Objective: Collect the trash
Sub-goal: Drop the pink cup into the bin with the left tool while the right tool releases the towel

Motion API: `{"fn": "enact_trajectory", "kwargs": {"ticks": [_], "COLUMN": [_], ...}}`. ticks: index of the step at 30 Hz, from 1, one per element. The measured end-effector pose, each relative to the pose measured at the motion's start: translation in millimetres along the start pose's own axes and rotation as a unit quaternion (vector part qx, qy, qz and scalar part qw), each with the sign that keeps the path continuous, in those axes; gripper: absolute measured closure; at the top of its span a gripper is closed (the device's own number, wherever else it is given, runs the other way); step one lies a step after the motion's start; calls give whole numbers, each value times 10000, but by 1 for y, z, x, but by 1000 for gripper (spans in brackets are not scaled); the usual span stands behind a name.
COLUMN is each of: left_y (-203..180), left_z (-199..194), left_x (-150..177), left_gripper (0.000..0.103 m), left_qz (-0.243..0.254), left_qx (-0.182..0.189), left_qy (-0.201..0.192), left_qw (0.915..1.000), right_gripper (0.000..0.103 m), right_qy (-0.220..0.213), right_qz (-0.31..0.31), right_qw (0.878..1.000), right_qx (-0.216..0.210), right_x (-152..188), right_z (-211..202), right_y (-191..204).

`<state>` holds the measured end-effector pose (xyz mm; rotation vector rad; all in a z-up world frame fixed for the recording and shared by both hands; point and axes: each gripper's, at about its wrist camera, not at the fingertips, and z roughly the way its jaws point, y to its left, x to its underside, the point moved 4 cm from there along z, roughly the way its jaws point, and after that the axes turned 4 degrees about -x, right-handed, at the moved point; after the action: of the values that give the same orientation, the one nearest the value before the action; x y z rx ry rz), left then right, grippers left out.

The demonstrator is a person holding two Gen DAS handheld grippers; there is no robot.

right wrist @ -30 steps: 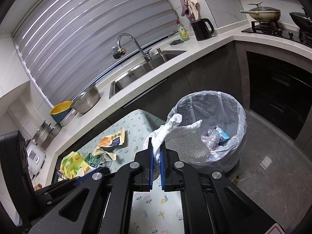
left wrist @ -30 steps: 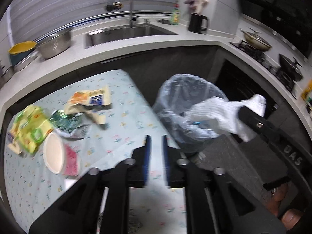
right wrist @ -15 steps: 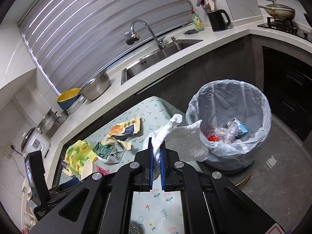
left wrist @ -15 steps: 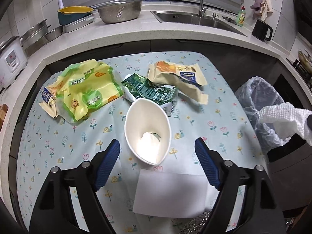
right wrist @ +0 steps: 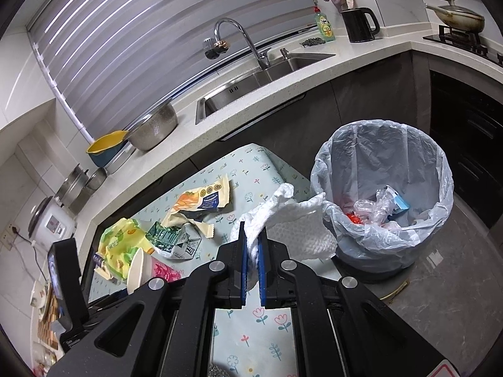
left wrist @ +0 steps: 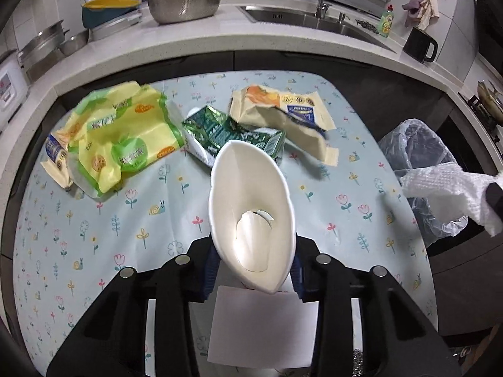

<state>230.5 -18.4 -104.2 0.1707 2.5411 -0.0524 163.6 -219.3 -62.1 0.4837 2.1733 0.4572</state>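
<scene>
My left gripper (left wrist: pixel 253 270) is shut on a squashed white paper cup (left wrist: pixel 251 210), held over the floral tablecloth (left wrist: pixel 94 245); the cup also shows in the right wrist view (right wrist: pixel 138 267). My right gripper (right wrist: pixel 252 245) is shut on a crumpled white paper towel (right wrist: pixel 292 220), held beside the lined trash bin (right wrist: pixel 386 198), which holds some plastic and red scraps. On the table lie a yellow-green snack bag (left wrist: pixel 122 138), a green carton (left wrist: pixel 226 132) and a torn cream wrapper (left wrist: pixel 283 113).
A white paper sheet (left wrist: pixel 264 326) lies under my left gripper. The counter behind holds a sink (right wrist: pixel 261 88), a steel colander (left wrist: pixel 184 3), a yellow-and-blue bowl (left wrist: pixel 108 8), a black kettle (right wrist: pixel 360 23) and a rice cooker (right wrist: pixel 52 223). The bin (left wrist: pixel 421 163) stands off the table's right edge.
My left gripper turned from the bin to the table, opened around the paper cup, then shut on it. My right gripper, still holding the towel, has drifted slightly back from the bin.
</scene>
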Motion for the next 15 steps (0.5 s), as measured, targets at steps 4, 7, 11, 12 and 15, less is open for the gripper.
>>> {"fn": "enact_trajectory", "kwargs": {"ticks": [4, 7, 11, 12, 15], "left_y": [-12, -25, -48, -54, -76], "left_z": [-21, -37, -54, -57, -67], "left_x": [-4, -8, -16, -18, -22], "left_gripper": [69, 69, 69, 69, 69], "left_qz": [106, 194, 362, 404, 575], "left_qx": [109, 252, 466, 502, 655], "left_qy": [-223, -351, -500, -529, -618], "left_qw": [9996, 9989, 9970, 9965, 9943], "right_gripper": [98, 98, 97, 97, 97], "right_qy": [10, -36, -171, -207, -330], "right_qz": [-71, -110, -108, -102, -69], "right_qw": [9999, 9999, 9997, 9997, 9994], "right_qx": [-80, -118, -118, -107, -54], "right_x": [2, 1, -4, -6, -13], "right_z": [-1, -7, -20, -23, -34], "right_y": [8, 12, 10, 9, 1]}}
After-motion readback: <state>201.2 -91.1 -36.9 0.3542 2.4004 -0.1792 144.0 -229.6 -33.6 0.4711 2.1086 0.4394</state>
